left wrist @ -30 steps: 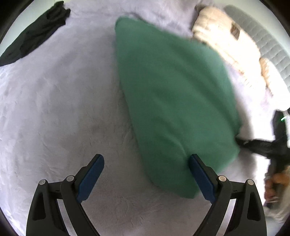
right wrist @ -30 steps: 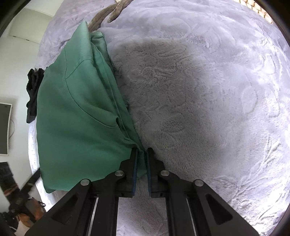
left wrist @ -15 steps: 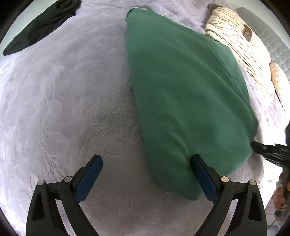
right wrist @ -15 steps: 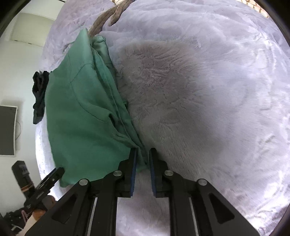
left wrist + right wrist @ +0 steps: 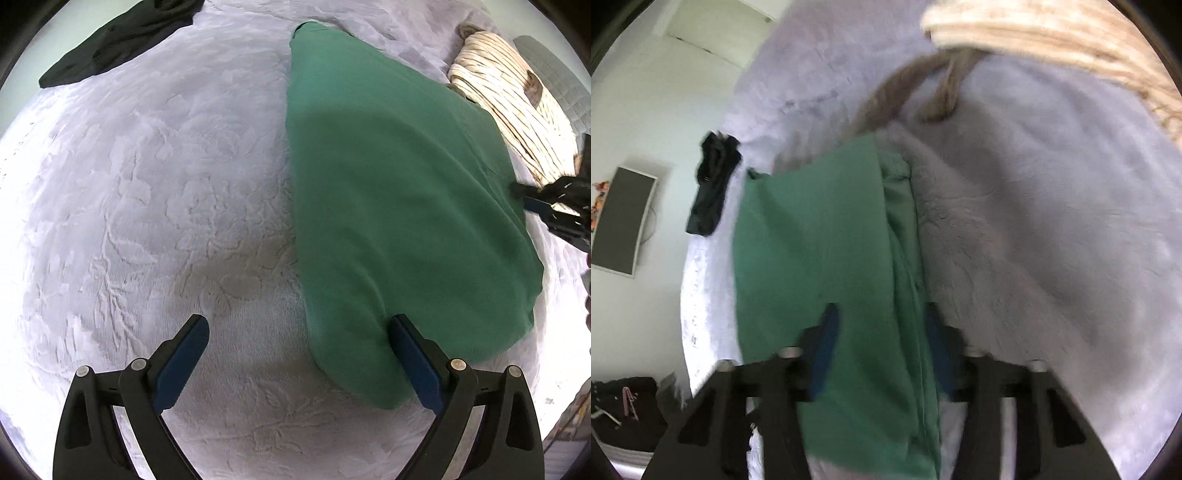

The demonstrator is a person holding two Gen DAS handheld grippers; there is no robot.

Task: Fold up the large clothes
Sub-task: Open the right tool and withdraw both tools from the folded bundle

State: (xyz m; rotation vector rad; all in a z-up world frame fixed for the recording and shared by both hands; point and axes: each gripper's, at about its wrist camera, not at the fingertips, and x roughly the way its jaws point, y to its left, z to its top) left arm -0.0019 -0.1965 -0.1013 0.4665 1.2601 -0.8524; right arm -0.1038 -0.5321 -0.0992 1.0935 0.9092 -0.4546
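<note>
A folded green garment (image 5: 388,206) lies flat on a pale lilac bedspread (image 5: 147,184). My left gripper (image 5: 299,354) is open and empty, hovering over the garment's near corner, with its right finger above the cloth. My right gripper (image 5: 881,332) is open, its blue pads on either side of the green garment's (image 5: 820,251) layered edge, which runs between the fingers; the view is blurred. The right gripper also shows in the left wrist view (image 5: 554,206), at the garment's far right edge.
A black garment (image 5: 122,37) lies at the far left of the bed and a cream striped garment (image 5: 513,99) at the far right, next to a grey quilted headboard (image 5: 554,74). A wall screen (image 5: 624,221) and dark clutter (image 5: 628,410) sit beyond the bed edge.
My right gripper has opened and let go of the green garment's edge, and it has swung round over the cloth. The left gripper has shifted a little and stays open.
</note>
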